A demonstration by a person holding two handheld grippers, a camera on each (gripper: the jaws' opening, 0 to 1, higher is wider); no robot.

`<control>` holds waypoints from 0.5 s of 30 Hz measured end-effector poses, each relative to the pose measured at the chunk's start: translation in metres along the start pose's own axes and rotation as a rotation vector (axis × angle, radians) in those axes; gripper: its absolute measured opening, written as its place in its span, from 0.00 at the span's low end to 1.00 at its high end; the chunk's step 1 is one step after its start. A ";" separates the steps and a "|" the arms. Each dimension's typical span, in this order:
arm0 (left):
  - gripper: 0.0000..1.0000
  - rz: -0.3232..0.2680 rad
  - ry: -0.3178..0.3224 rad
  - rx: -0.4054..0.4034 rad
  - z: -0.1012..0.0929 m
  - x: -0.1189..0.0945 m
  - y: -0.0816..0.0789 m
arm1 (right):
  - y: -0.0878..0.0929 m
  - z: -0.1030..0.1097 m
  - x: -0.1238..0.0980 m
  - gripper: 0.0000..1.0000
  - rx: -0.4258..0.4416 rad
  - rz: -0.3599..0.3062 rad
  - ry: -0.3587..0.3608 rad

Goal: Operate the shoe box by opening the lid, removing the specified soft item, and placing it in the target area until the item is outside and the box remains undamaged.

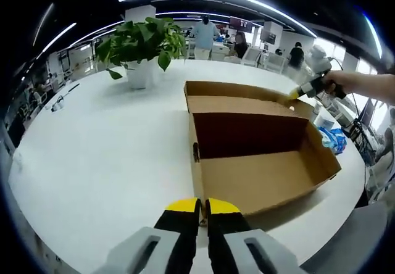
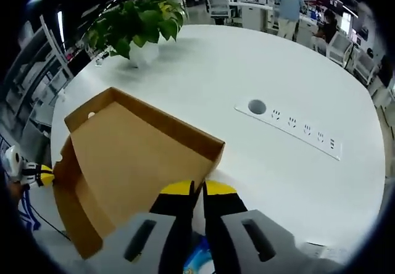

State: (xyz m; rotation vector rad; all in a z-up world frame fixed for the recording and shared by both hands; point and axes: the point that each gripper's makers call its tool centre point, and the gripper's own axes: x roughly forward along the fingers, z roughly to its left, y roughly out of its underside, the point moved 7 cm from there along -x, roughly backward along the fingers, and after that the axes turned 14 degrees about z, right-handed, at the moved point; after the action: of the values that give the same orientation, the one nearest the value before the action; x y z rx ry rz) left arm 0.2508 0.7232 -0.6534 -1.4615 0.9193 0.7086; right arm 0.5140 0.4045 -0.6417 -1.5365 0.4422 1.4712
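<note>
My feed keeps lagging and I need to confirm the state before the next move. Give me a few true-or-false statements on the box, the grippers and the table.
1. The brown cardboard shoe box has its lid open. True.
2. The box interior seen in the left gripper view holds a large red cushion. False: the visible interior looks bare.
3. The left gripper, with yellow-tipped black jaws, has them close together, holding nothing. True.
4. The green leafy plant in a white pot stands inside the box. False: it stands on the white round table, apart from the box.
5. The right gripper is near the box lid's edge. True.
</note>
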 end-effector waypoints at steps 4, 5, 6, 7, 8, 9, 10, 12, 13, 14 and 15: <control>0.03 -0.001 0.000 -0.003 0.000 0.000 0.000 | 0.000 0.003 -0.009 0.03 -0.020 -0.022 0.008; 0.03 -0.001 0.001 -0.004 0.001 0.000 0.000 | -0.001 0.003 -0.010 0.03 -0.021 -0.026 0.007; 0.03 0.000 0.002 -0.004 0.001 0.001 0.000 | -0.002 0.003 -0.012 0.03 -0.021 -0.033 0.006; 0.03 0.001 0.004 -0.005 0.001 0.001 0.000 | -0.003 0.003 -0.013 0.03 -0.023 -0.036 0.006; 0.03 0.001 0.007 -0.009 0.001 0.001 0.000 | -0.004 0.003 -0.014 0.03 -0.024 -0.041 0.006; 0.03 0.001 0.008 -0.010 0.001 0.001 0.000 | -0.004 0.004 -0.017 0.03 -0.031 -0.048 0.008; 0.03 0.000 0.011 -0.013 0.002 0.001 0.000 | -0.004 0.004 -0.018 0.03 -0.033 -0.050 0.009; 0.03 0.002 0.016 -0.018 0.002 0.002 0.000 | -0.004 0.005 -0.021 0.03 -0.039 -0.059 0.010; 0.03 0.002 0.016 -0.017 0.002 0.002 0.000 | -0.005 0.005 -0.022 0.03 -0.042 -0.064 0.010; 0.03 0.003 0.016 -0.017 0.002 0.002 0.001 | -0.006 0.005 -0.023 0.03 -0.044 -0.066 0.010; 0.03 0.003 0.016 -0.014 0.001 0.002 0.001 | -0.005 0.007 -0.026 0.03 -0.050 -0.075 0.013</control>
State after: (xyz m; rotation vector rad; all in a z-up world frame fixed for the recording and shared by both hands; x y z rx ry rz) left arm 0.2513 0.7242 -0.6556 -1.4800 0.9304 0.7077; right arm 0.5084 0.4036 -0.6149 -1.5861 0.3539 1.4252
